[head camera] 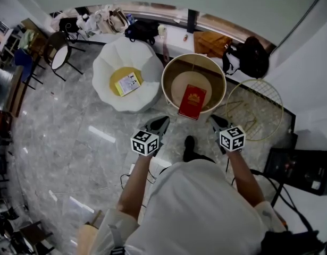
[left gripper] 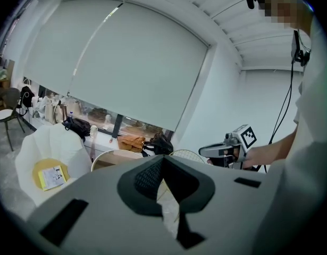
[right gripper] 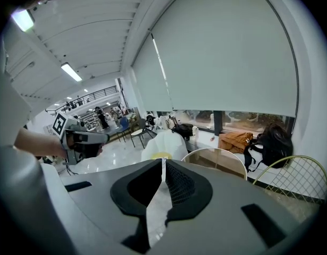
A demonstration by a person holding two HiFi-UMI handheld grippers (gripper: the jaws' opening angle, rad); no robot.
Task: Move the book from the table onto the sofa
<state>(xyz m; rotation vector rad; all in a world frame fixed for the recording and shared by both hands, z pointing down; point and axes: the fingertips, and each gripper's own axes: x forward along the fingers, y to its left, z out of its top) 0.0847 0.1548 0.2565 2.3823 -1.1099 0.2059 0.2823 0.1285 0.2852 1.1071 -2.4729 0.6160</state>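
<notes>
On one round table (head camera: 166,78) lies one red book (head camera: 192,101); the left gripper (head camera: 159,124) and right gripper (head camera: 219,122) have closed, empty jaws.

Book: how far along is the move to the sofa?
Nothing done yet: the red book lies on the round table, not on the white sofa. In hand: nothing; the left tool and right tool are both shut and empty, short of the table. Remaining: open, grasp the book, carry it to the sofa.
</notes>
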